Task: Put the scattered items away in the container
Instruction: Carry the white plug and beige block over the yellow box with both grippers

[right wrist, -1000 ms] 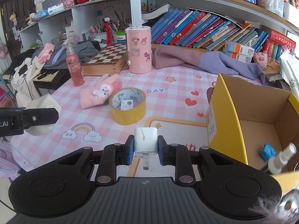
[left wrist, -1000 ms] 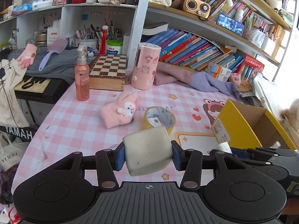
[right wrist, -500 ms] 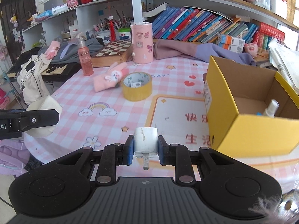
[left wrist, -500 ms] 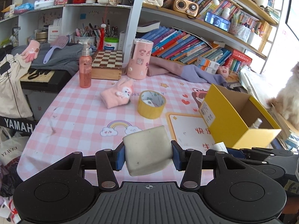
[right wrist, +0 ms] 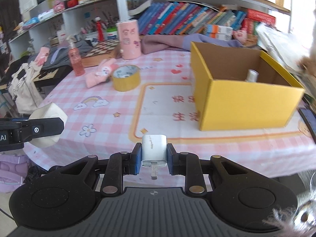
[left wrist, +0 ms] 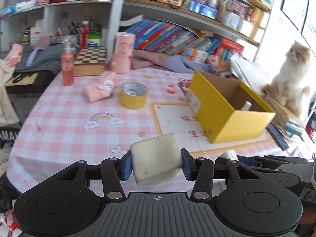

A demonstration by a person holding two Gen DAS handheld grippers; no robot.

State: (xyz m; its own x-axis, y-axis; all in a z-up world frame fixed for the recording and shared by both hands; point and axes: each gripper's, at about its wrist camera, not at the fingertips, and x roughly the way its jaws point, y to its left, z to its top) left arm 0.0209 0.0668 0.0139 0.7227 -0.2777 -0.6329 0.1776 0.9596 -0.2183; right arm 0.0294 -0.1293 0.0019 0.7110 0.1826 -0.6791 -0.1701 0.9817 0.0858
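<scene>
My left gripper (left wrist: 156, 165) is shut on a rounded white case (left wrist: 156, 158), held above the table's near edge. In the right wrist view my right gripper (right wrist: 154, 156) is shut on a small white charger plug (right wrist: 154, 151) with its prong pointing back at the camera. The open yellow cardboard box (right wrist: 244, 100) (left wrist: 227, 110) stands on the pink checked tablecloth ahead and to the right, a white bottle top (right wrist: 251, 75) showing inside. A yellow tape roll (left wrist: 134, 95) (right wrist: 126, 78) and a pink bunny glove (left wrist: 99, 87) lie farther back. The left gripper with its case (right wrist: 48, 124) shows at the right view's left edge.
A pink spray bottle (left wrist: 67, 65), a chessboard box (left wrist: 90, 60) and a pink cylinder (left wrist: 122, 53) stand at the table's back. Purple cloth (left wrist: 173, 63) lies before shelves of books. A fluffy cat (left wrist: 290, 75) sits on stacked books right of the box.
Both grippers have pulled back from the table, still holding their items. The box, tape roll and glove look smaller and farther off, and the table's near edge has come into view.
</scene>
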